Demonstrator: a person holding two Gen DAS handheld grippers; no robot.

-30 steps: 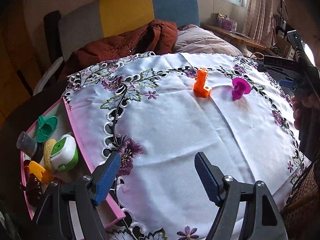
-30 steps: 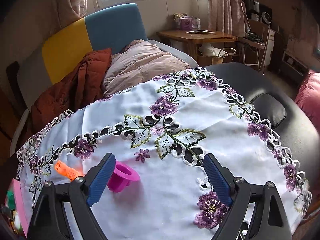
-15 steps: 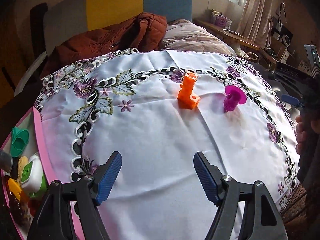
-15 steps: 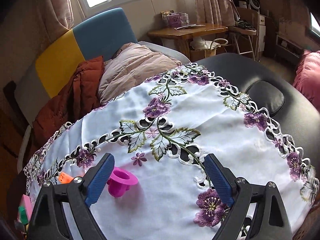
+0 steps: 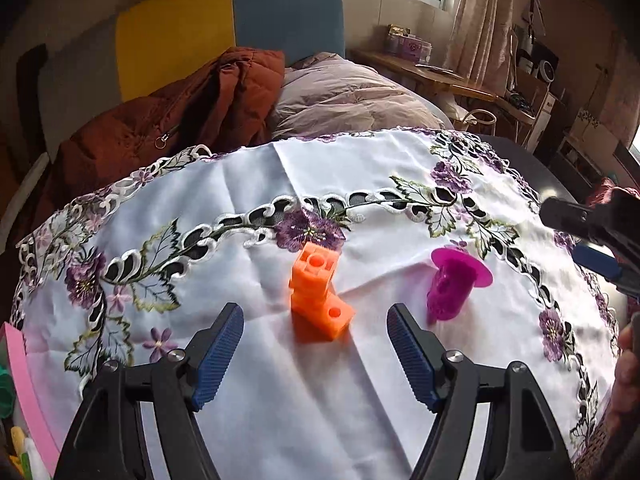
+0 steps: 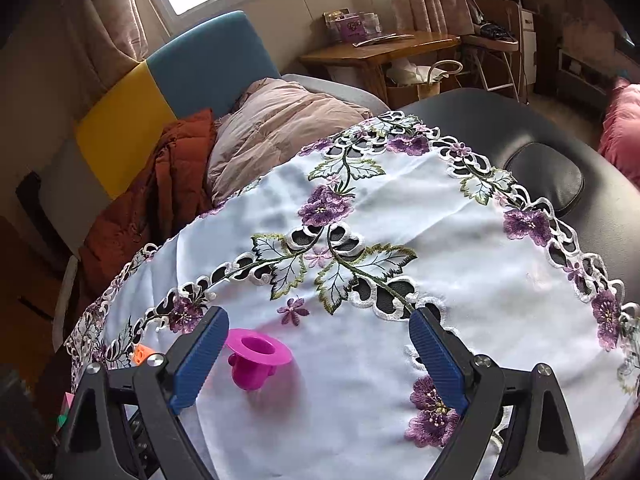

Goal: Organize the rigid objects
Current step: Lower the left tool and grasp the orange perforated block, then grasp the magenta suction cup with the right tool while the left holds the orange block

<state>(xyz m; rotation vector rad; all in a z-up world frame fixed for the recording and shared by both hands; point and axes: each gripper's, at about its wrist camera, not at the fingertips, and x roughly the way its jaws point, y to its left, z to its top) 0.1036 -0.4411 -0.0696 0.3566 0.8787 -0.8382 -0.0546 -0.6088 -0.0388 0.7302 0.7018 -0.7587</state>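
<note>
orange block (image 5: 320, 294) upright, magenta cup (image 5: 454, 282) tilted

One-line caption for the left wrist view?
Open left tongs face an orange block beside a magenta spool on an embroidered tablecloth.

My left gripper (image 5: 314, 354) stands wide over bare white embroidered tablecloth (image 5: 280, 420); only the orange L-shaped plastic block (image 5: 320, 296) stands ahead. Right of it the magenta flanged plastic cup (image 5: 454, 284) crowds that side, with my right gripper (image 6: 316, 360) near.
</note>
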